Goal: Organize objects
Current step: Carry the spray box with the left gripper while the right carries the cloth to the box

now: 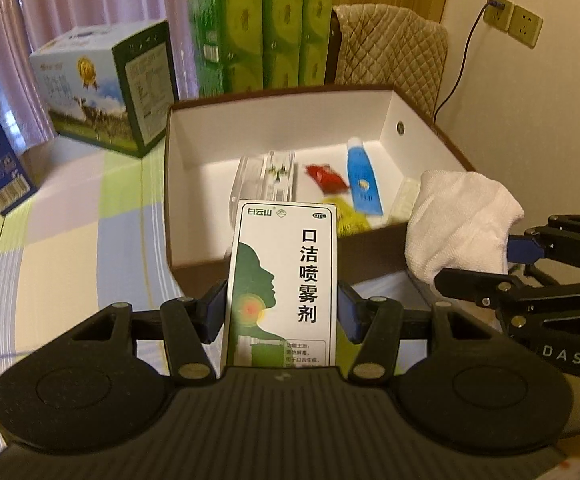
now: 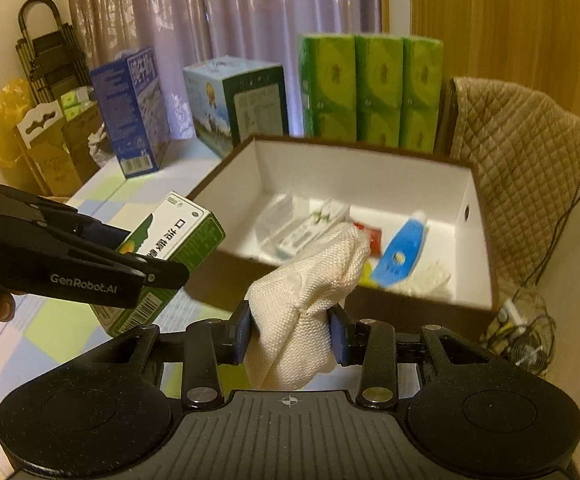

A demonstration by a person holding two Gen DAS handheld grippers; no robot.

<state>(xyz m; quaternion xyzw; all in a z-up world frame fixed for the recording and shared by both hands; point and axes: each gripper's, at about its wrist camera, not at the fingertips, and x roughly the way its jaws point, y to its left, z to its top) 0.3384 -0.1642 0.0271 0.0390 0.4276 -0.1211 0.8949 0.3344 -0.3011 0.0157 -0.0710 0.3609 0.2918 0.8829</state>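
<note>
Two hand-held grippers, both loaded, near front wall of open storage box (image 1: pixel 422 112). Left hand-held gripper (image 1: pixel 282 312) clenched on medicine carton (image 1: pixel 286 280), long axis pointing ahead toward box. Right hand-held gripper (image 2: pixel 290 334) clenched on bunched white cloth (image 2: pixel 310 280), already above front rim, so nearer. Right view alone shows carton short of rim, over checked surface (image 2: pixel 50 344); left view shows blue tube (image 1: pixel 364 178) inside.

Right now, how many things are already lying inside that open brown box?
About 6: a clear case and a small white carton at left, red packet, yellow packet, blue tube, clear wrapper at right. Others may be hidden.
</note>
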